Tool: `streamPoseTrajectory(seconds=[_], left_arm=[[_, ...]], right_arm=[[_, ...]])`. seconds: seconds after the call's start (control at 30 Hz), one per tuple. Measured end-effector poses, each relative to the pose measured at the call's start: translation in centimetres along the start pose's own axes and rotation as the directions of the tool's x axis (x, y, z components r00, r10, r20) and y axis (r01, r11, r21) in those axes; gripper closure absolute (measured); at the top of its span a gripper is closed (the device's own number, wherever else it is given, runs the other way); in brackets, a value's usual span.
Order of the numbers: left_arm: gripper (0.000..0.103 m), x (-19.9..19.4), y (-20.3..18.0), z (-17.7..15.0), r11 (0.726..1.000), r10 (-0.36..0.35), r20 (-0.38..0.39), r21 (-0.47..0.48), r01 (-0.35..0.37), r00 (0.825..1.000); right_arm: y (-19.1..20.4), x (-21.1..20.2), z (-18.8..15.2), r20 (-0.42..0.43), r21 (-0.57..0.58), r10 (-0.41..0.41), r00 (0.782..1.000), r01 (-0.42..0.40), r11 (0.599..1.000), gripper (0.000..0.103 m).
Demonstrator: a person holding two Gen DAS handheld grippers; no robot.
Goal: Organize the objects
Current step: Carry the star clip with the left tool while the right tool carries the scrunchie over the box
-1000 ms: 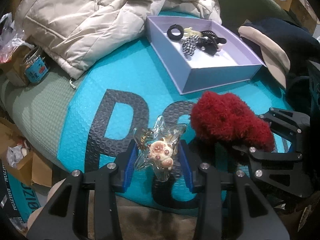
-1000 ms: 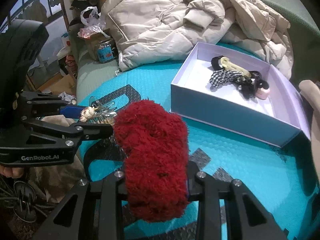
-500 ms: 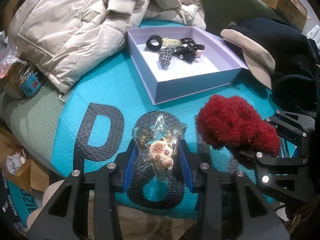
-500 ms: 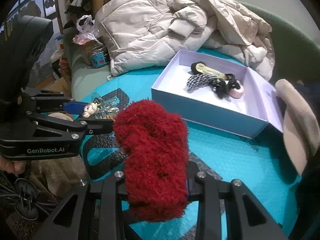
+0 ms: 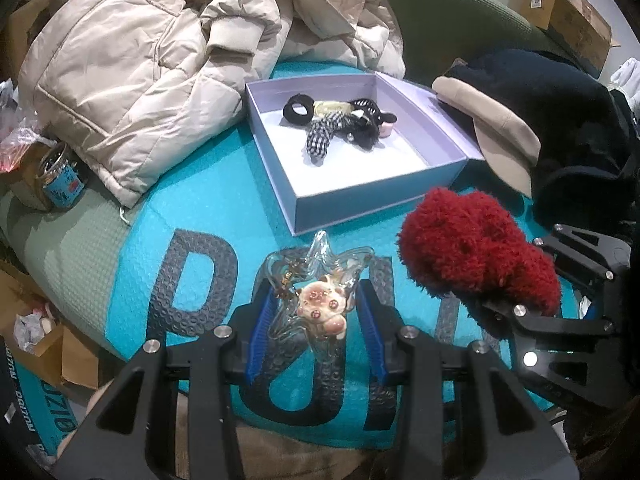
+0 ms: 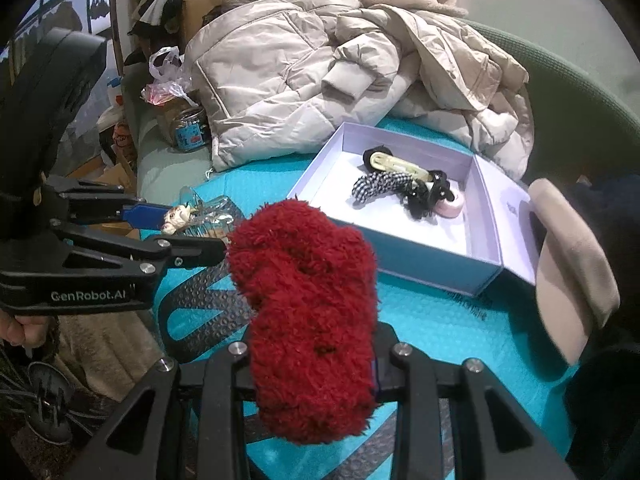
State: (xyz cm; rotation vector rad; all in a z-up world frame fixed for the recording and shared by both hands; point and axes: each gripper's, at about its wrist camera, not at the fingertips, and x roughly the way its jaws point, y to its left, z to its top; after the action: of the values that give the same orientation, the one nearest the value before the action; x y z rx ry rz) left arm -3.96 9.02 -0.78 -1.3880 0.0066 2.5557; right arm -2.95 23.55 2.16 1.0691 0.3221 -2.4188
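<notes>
My left gripper (image 5: 316, 312) is shut on a clear star-shaped hair claw (image 5: 316, 276) that carries a small cream bear charm (image 5: 322, 306); it hangs above the teal bubble mailer (image 5: 192, 184). My right gripper (image 6: 314, 356) is shut on a fluffy red scrunchie (image 6: 308, 304), which also shows at the right of the left wrist view as a red scrunchie (image 5: 472, 252). Ahead of both stands an open lavender box (image 5: 360, 204), its wall (image 6: 420, 258) facing me, with several hair ties and clips inside, among them a checked scrunchie (image 5: 320, 140) and a cream clip (image 6: 394, 164).
A beige puffer jacket (image 5: 152, 52) is piled behind and left of the box. A beige and dark cap (image 5: 492, 128) lies right of it, touching the box's flap. A small jar (image 5: 60, 176) sits at the left edge, with cardboard boxes (image 5: 44, 340) below.
Both grippers have risen and drawn back together, each keeping its item. The lavender box and jacket now look smaller and farther, and more of the mailer's lettering shows.
</notes>
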Motion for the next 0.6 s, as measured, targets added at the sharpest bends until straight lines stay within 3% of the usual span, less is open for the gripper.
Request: streamPoseTrajectory(seconds=[0.6], left_arm=[[0.064, 2.3, -0.1, 7.8, 0.999, -0.004, 0.004, 0.043, 0.004, 1.0]], right_arm=[[-4.7, 2.6, 4.6, 0.014, 0.005, -0.019, 1.0, 0.019, 1.0, 0.07]])
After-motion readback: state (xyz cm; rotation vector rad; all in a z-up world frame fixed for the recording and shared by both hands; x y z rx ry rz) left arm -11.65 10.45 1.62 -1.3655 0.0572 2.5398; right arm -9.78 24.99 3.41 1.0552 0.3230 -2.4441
